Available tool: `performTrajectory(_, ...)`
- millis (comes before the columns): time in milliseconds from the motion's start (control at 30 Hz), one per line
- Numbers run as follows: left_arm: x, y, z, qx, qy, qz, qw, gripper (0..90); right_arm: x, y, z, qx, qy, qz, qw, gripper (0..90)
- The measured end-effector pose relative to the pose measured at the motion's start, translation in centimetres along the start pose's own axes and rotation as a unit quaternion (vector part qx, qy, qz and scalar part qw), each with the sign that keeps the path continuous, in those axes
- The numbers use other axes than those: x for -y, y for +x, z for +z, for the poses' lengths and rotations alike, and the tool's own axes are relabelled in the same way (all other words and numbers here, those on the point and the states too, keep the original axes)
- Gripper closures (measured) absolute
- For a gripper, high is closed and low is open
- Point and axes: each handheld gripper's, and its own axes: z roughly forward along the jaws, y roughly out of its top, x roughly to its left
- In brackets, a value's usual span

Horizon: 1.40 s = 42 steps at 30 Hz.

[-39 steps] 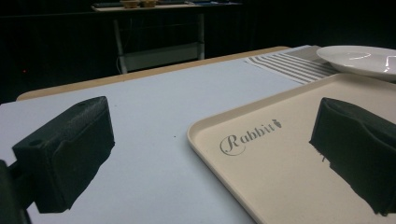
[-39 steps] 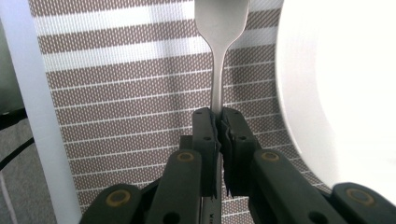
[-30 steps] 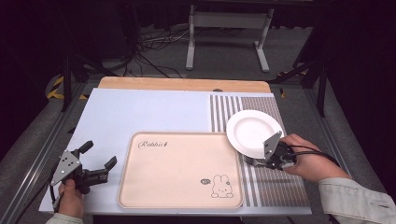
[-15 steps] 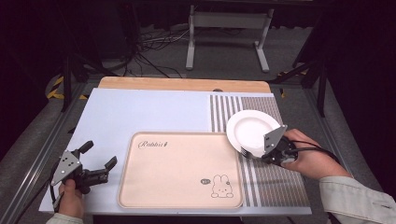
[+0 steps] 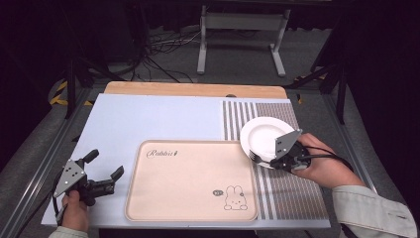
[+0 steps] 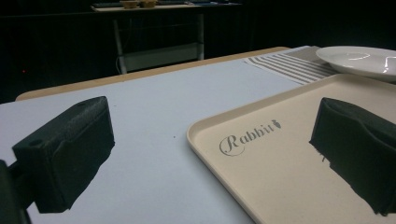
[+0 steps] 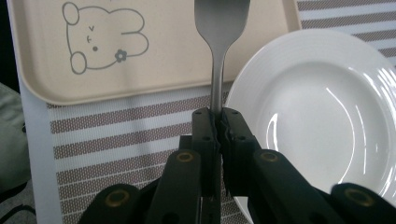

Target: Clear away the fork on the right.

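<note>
Steel fork (image 7: 219, 56) clamped in right gripper (image 7: 217, 122) jaws, tines forward toward tray (image 7: 42, 70); left gripper (image 5: 105, 174) jaws wide

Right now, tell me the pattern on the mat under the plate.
The mat has brown-grey and white stripes, clearest in the right gripper view beside the plate.

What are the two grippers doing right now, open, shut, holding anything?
Left gripper: open, jaws wide apart, holding nothing, beside the tray.
Right gripper: shut on the fork, next to the white plate.
</note>
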Motion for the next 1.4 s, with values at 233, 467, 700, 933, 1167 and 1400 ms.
performTrajectory(233,0.0,0.0,0.0,0.001,0.000,0.000,1.0000,0.3,-2.1,0.6,-0.2,0.015,-0.022,0.011,0.9996,85.7)
performTrajectory(467,0.0,0.0,0.0,0.001,0.000,0.001,1.0000,0.3,-4.1,0.8,-0.1,0.016,-0.040,0.055,0.9976,85.7)
performTrajectory(700,0.0,0.0,0.0,0.002,0.000,0.000,1.0000,0.3,-5.9,1.2,0.3,0.029,-0.039,0.096,0.9942,85.7)
performTrajectory(933,0.0,0.0,0.0,0.002,0.000,0.000,1.0000,0.2,-7.0,1.4,0.7,0.031,-0.043,0.138,0.9890,85.8)
performTrajectory(1167,-0.1,0.0,0.0,0.001,-0.001,0.001,1.0000,0.3,-7.9,1.5,1.2,0.031,-0.041,0.186,0.9813,85.7)
performTrajectory(1400,-0.1,0.0,0.0,0.001,-0.003,-0.002,1.0000,0.3,-8.4,1.7,1.9,0.018,-0.045,0.236,0.9706,85.7)
